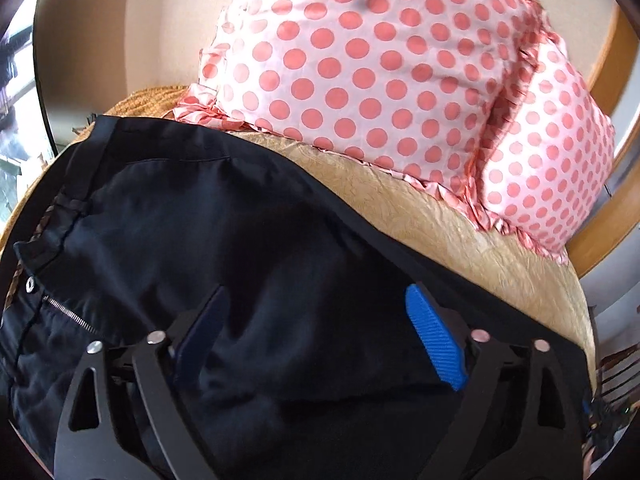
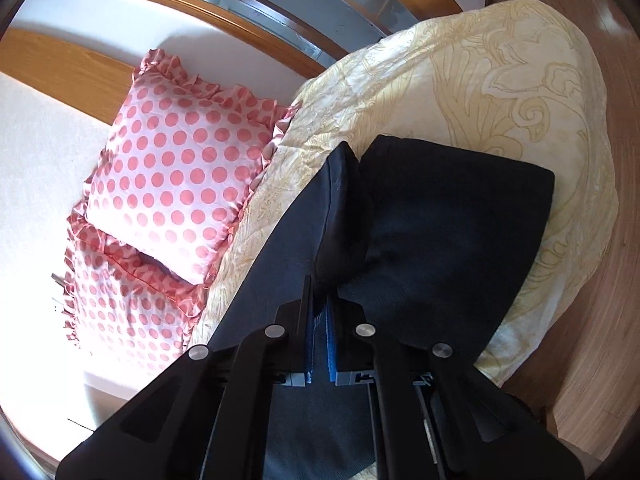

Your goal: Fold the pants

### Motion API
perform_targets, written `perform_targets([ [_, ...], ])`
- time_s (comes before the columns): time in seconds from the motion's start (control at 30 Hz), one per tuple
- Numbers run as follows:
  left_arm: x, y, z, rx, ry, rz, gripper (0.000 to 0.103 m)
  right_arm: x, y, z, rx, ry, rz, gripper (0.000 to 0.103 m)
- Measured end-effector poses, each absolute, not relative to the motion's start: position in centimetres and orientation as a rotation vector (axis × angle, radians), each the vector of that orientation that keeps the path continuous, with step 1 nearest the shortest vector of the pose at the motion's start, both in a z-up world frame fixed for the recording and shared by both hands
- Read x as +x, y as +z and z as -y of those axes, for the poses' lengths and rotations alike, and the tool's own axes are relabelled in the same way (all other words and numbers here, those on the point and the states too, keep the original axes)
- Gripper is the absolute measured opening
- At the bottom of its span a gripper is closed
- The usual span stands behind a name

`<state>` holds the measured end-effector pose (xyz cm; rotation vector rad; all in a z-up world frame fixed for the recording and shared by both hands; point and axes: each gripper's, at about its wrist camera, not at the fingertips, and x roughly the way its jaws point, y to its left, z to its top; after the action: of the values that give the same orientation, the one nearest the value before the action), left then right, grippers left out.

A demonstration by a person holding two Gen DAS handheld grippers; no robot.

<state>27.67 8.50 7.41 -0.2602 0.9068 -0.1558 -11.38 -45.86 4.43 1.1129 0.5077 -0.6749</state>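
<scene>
Pants (image 1: 224, 232) lie on a yellow quilt (image 1: 460, 232) on the bed, dark navy, spread flat at the waist end. Polka-dot pillows (image 1: 380, 64) sit beyond, near but not touching the fabric edge as far as I can tell.

Left gripper (image 1: 316, 336): fingers wide apart, hovering over or resting on the seat area, nothing pinched between them. Zip (image 1: 66, 314) and waist button (image 1: 29, 285) lie to its left, so the waistband is at the left of this view.

Right gripper (image 2: 320, 312): jaws drawn together, clamped on a raised ridge of pants cloth (image 2: 344, 208). A leg section (image 2: 448, 232) runs ahead and to the right of it, ending in a squared edge on the quilt.

Long axis, judged: runs waist to hem between the two grippers, waist at the left one, leg end nearer the right.

Coming move probably depends on the right gripper carrying its held cloth along that axis toward the waist; left gripper is nearer to pin the waist.
</scene>
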Motion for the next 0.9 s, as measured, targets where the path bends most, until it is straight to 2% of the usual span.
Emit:
perform_targets([
  [0.07, 32.0, 6.6, -9.1, -0.348, -0.138, -0.990, 0.074, -11.2, 4.5, 46.0, 1.106, -0.670, -0.515, 0.005],
  [0.3, 40.0, 4.0, -10.3, -0.462, -0.006, -1.135, 0.071, -10.6, 4.6, 46.4, 1.078, -0.666, -0.543, 0.005],
  [0.4, 42.3, 3.1, -10.4, -0.503, 0.035, -1.190, 0.062, -10.3, 4.7, 46.6, 1.056, -0.669, -0.554, 0.005],
  [0.43, 42.8, 2.8, -10.5, -0.507, 0.055, -1.198, 0.054, -10.1, 4.7, 46.5, 1.045, -0.671, -0.556, 0.005],
  [0.47, 43.2, 2.5, -10.7, -0.516, 0.071, -1.204, 0.038, -10.0, 4.8, 46.5, 1.033, -0.671, -0.557, 0.005],
  [0.5, 43.5, 2.2, -10.8, -0.528, 0.078, -1.211, 0.029, -9.9, 4.9, 46.5, 1.027, -0.671, -0.556, 0.005],
  [0.53, 43.6, 1.8, -11.1, -0.555, 0.081, -1.216, 0.009, -9.7, 5.0, 46.5, 1.018, -0.668, -0.554, 0.005],
  [0.57, 43.5, 1.5, -11.3, -0.577, 0.070, -1.212, 0.005, -9.7, 5.0, 46.5, 1.014, -0.666, -0.553, 0.005],
  [0.7, 41.3, 2.5, -11.8, -0.574, 0.052, -1.140, 0.004, -9.4, 5.3, 46.8, 1.000, -0.651, -0.556, 0.005],
  [0.9, 33.4, 7.5, -13.5, -0.539, -0.023, -0.949, 0.004, -8.4, 6.5, 47.4, 0.903, -0.640, -0.605, 0.005],
])
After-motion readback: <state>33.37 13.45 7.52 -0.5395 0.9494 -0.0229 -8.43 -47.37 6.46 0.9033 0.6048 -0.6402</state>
